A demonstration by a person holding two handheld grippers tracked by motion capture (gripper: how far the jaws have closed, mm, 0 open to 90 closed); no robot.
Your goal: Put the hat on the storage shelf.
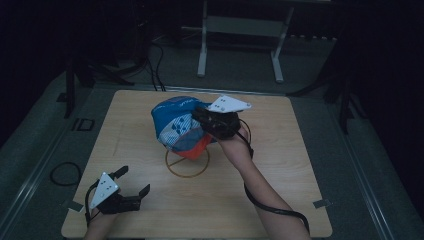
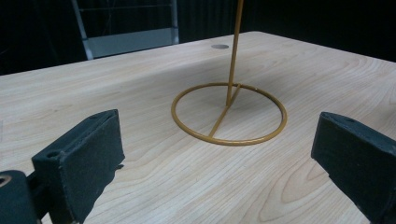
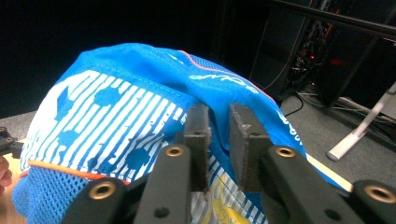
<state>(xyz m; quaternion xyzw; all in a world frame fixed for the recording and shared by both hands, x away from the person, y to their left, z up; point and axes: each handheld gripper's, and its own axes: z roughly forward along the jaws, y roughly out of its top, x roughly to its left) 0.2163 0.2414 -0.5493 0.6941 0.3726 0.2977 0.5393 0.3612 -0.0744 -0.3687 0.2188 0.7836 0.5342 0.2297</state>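
Note:
A blue cap (image 1: 175, 122) with white stripes and an orange brim sits on top of a gold wire stand (image 1: 186, 162) at the middle of the wooden table (image 1: 285, 165). My right gripper (image 1: 199, 119) is at the cap's right side. In the right gripper view its jaws (image 3: 219, 126) stand a narrow gap apart over the cap (image 3: 116, 93), and the pads do not pinch the cloth. My left gripper (image 1: 134, 180) rests near the table's front left corner, open and empty. Its view looks at the stand's ring base (image 2: 229, 114) between wide-apart jaws (image 2: 219, 154).
A grey metal frame (image 1: 240, 40) stands on the floor behind the table. Cables (image 1: 65, 172) lie on the floor at the left. The right gripper's cable (image 1: 270, 207) trails along the forearm. The surroundings are dark.

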